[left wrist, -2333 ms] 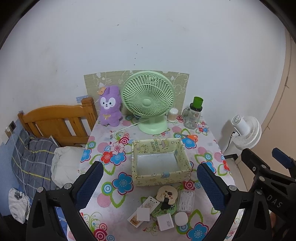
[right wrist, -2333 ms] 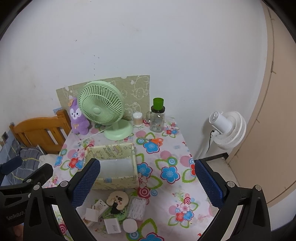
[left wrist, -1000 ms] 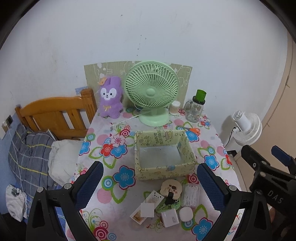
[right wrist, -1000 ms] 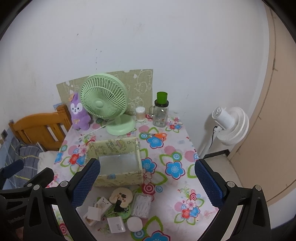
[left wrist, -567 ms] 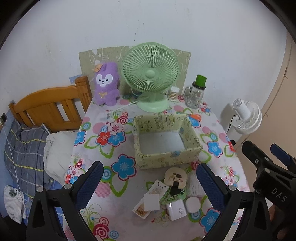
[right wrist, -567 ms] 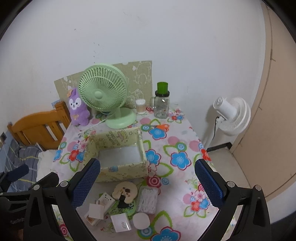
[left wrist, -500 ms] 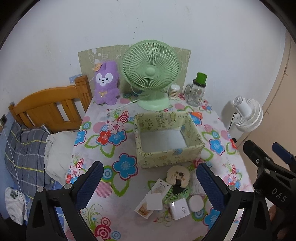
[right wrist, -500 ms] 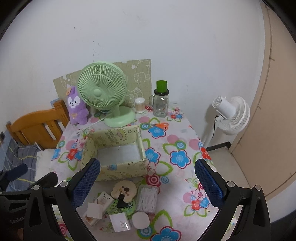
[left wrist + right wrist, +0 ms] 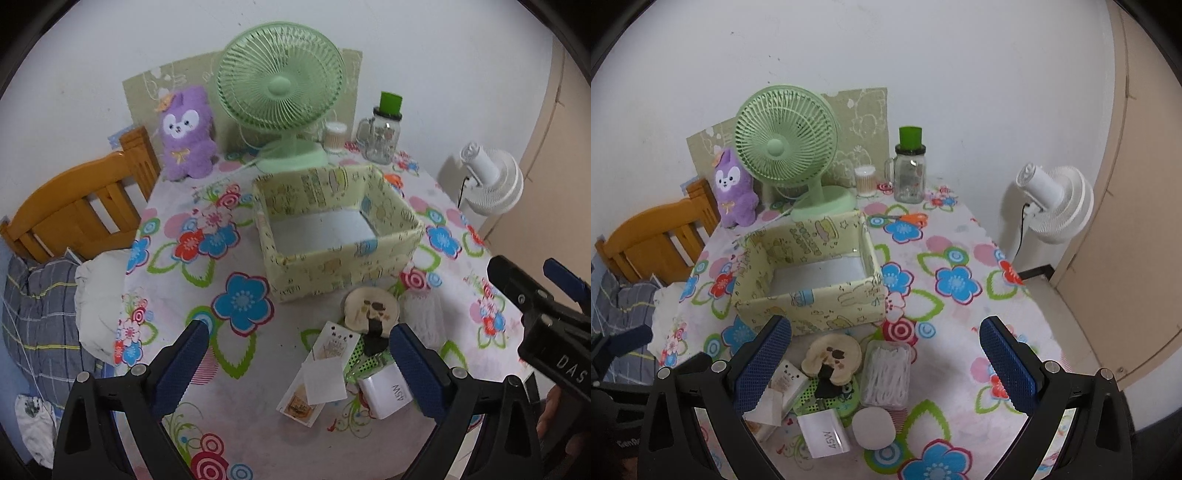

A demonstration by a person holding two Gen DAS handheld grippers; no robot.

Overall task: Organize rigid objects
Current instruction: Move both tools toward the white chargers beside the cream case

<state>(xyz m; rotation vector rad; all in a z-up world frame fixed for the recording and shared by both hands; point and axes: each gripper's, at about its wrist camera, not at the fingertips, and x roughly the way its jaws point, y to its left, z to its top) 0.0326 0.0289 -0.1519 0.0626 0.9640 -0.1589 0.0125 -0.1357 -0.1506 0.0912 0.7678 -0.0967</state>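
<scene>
On the counter (image 9: 960,325), just in front of the empty storage box (image 9: 812,284), the small rigid objects are piled. Both the left gripper (image 9: 295,365) and the right gripper (image 9: 884,360) are held wide open, empty. The white charger (image 9: 825,432) looks light and stiff; its flat sides should be gripped.

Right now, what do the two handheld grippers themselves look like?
Both the left gripper and right gripper have black angular frames with silver bolts and blue textured pads on the fingers. The right gripper's body bears white "DAS" lettering in the left view.
</scene>
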